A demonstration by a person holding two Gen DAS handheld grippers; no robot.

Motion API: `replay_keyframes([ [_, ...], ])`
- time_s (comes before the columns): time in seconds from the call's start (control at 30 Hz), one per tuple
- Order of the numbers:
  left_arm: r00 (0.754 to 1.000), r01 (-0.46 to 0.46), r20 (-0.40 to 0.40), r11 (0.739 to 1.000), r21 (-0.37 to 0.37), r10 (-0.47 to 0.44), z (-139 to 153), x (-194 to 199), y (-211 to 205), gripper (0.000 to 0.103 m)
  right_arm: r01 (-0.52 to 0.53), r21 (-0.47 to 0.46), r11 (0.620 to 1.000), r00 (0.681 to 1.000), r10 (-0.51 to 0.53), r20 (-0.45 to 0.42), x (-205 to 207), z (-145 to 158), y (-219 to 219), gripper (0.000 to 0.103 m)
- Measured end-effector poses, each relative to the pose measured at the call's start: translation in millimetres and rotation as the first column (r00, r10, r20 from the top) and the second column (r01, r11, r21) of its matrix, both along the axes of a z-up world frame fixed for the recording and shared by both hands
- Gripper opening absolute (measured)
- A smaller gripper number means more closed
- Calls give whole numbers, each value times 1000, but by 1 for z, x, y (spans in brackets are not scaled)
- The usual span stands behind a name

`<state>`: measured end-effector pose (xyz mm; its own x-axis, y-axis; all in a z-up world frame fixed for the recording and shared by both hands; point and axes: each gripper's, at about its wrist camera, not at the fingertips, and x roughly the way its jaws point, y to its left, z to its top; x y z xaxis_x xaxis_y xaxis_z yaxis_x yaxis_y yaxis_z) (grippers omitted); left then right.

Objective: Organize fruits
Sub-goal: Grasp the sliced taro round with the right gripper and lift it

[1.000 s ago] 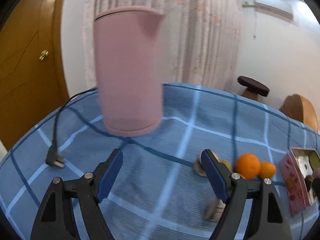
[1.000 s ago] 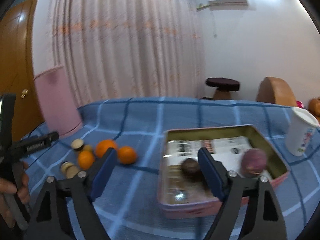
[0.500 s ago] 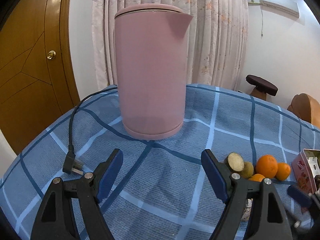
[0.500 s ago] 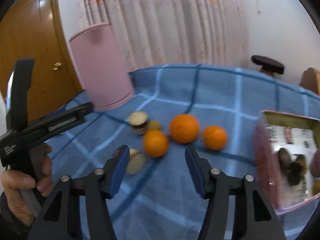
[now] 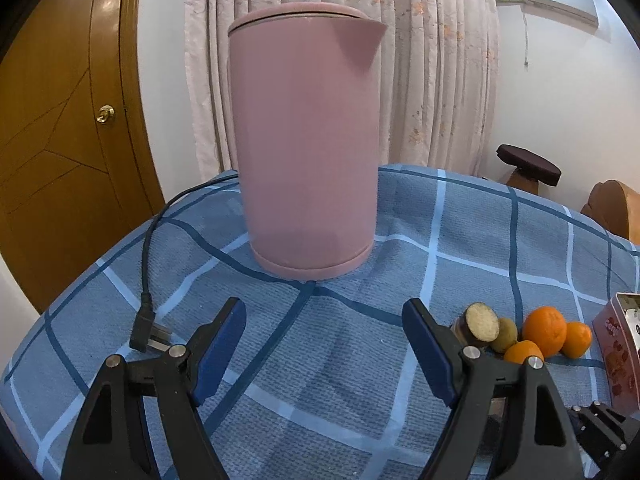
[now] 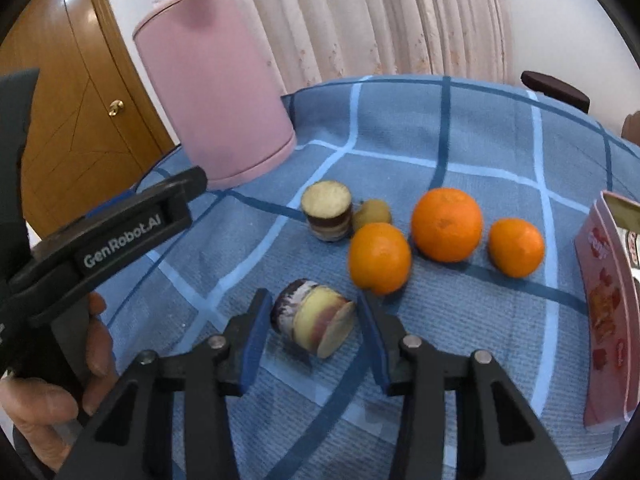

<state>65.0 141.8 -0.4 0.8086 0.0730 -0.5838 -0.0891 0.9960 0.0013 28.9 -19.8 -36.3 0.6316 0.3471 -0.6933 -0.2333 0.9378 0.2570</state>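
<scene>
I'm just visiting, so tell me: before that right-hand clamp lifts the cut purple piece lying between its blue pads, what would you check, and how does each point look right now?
1. Cut purple piece between the right gripper pads: ok; the jaws have just been closing around it.
2. Pads pressing on it: cannot tell; a thin gap seems to remain on each side.
3. Nearest orange clear of the right pad: ok, but close.
4. Pink tin in reach for the drop: ok, at the right edge.
5. Left gripper out of the way: ok, open and empty, facing the pink kettle.
</scene>
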Motion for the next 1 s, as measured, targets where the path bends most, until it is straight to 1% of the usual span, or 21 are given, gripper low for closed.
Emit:
replay_keyframes([
  [0.13,999,38,-13,999,-16,-38,-3,1,-5,82,22,15,1000,999,-22,24,-17,5,-24,47],
  [0.3,989,144,-24,988,-50,-146,-5,5,-23,82,88,-14,996,987,-85,139,-46,18,-63,47],
  [0.37,982,181,-51,981,-73,-184,-8,11,-34,81,112,-21,994,980,-107,169,-52,22,-76,47],
  [0.47,970,211,-100,972,-100,-221,-14,20,-48,81,127,-4,992,977,-124,172,-52,23,-85,47],
  [0.6,965,209,-148,976,-69,-217,-21,35,-65,81,120,4,993,978,-119,171,-51,25,-89,47],
  [0.67,963,205,-161,976,-74,-215,-23,42,-69,81,123,-1,992,976,-121,179,-51,26,-90,47],
  [0.77,959,205,-174,971,-121,-225,-27,52,-72,81,129,-4,992,975,-126,184,-51,26,-90,47],
  [0.9,959,196,-176,967,-161,-224,-28,58,-68,81,135,18,991,978,-136,159,-48,23,-94,47],
  [0.97,958,181,-183,960,-212,-221,-30,63,-59,82,140,23,990,978,-142,153,-47,23,-95,47],
  [1.0,955,170,-193,950,-261,-224,-31,66,-52,81,141,23,990,978,-143,154,-47,23,-95,47],
])
